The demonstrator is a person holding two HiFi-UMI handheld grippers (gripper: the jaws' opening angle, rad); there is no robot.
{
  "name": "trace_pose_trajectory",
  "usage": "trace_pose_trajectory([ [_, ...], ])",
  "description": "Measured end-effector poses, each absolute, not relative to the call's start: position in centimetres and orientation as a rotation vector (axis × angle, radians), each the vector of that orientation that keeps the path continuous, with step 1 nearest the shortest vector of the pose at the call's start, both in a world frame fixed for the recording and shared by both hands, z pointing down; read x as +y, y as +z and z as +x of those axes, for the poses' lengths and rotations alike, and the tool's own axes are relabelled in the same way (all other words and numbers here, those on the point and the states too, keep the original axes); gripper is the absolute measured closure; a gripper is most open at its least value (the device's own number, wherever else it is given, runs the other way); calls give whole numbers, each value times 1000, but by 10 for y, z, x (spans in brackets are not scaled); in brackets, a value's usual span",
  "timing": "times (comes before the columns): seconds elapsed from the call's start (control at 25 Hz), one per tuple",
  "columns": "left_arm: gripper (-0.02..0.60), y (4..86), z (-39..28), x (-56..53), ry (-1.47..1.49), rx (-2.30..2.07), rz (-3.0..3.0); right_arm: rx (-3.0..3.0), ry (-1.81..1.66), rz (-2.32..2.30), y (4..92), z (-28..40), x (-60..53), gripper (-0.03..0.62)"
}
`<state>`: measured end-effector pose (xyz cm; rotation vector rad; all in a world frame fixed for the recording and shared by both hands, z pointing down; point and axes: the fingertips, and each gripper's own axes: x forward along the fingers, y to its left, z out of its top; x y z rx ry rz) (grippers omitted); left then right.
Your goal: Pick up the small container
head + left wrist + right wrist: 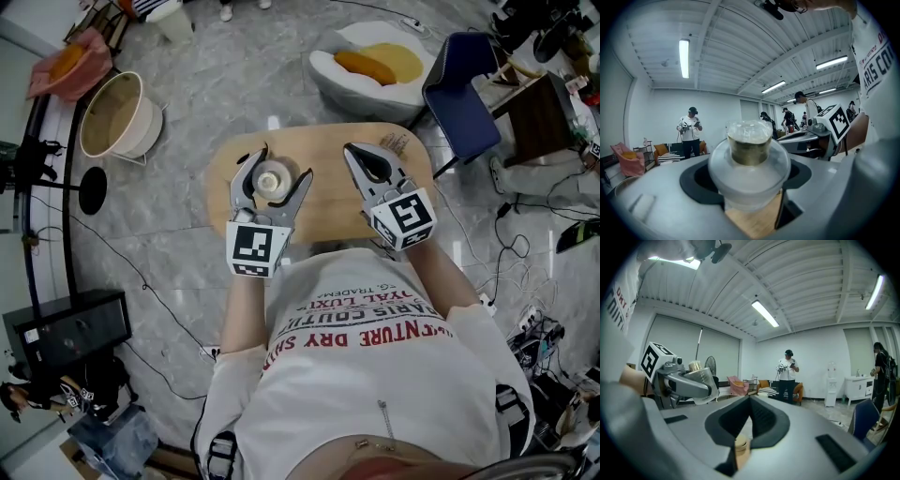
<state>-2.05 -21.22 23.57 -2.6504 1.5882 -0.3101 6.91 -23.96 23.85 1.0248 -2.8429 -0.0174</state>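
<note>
The left hand-held gripper [749, 177] clamps the translucent small container [749, 161], wooden tabletop [754, 221] showing beneath its jaws

Translucent plastic container [749, 164], matt wooden table [328, 192]

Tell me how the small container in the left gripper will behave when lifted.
The small container looks like thin translucent plastic, so it is probably light and apt to flex if squeezed hard. Its round, smooth wall could slip or turn in the left gripper.
</note>
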Motion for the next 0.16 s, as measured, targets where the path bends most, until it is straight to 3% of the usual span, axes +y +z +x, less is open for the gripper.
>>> trace_pose_trajectory([
  [0.16, 239, 235, -18, -216, -307, 1596, -2654, -2842, -35, 1021, 237, 70, -243, 588],
])
